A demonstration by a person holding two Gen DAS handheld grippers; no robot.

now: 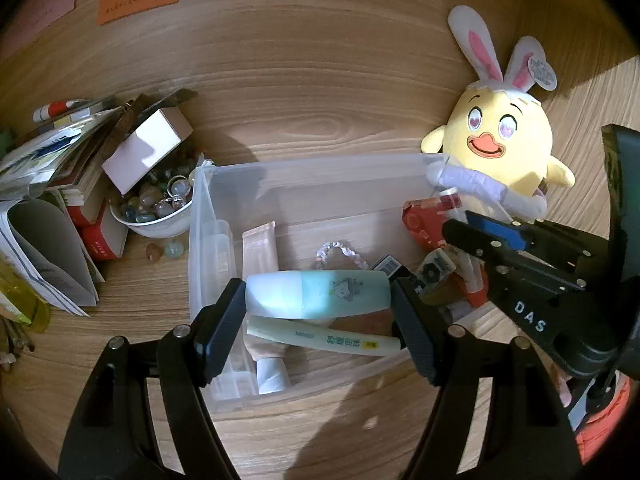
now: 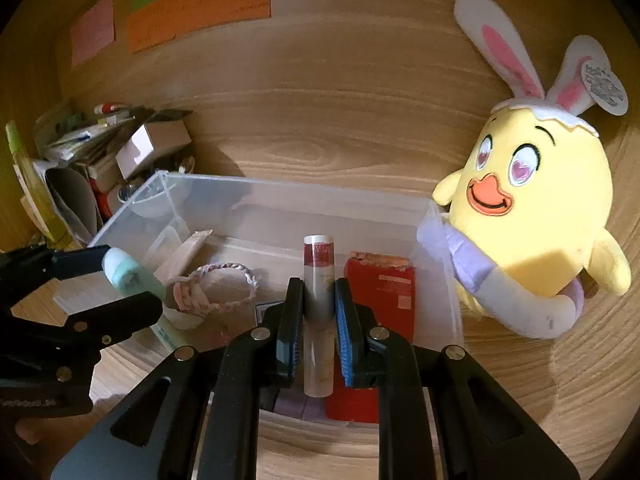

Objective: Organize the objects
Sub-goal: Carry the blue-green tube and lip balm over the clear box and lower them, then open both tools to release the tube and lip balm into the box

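Two cosmetics held over the clear storage bin point(image 1: 208, 216).
A mint-green bottle point(image 1: 318, 294) is clamped lengthwise by the left gripper point(image 1: 320, 320) near the bin's front wall; a red-capped tube point(image 2: 318, 308) is pinched by the right gripper point(image 2: 318, 328) toward its right end.

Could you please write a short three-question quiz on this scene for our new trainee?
1. True or false: the left gripper holds a mint-green bottle across its jaws, above the clear plastic bin.
2. What does the right gripper hold? A) a braided bracelet B) a slim clear tube with a red band C) a red box
3. Fill in: the yellow plush chick sits just outside the bin's ____ end, as the right wrist view shows it.

Key
1. True.
2. B: the slim tube stands between the pads; the bracelet and red box lie in the bin.
3. Right.
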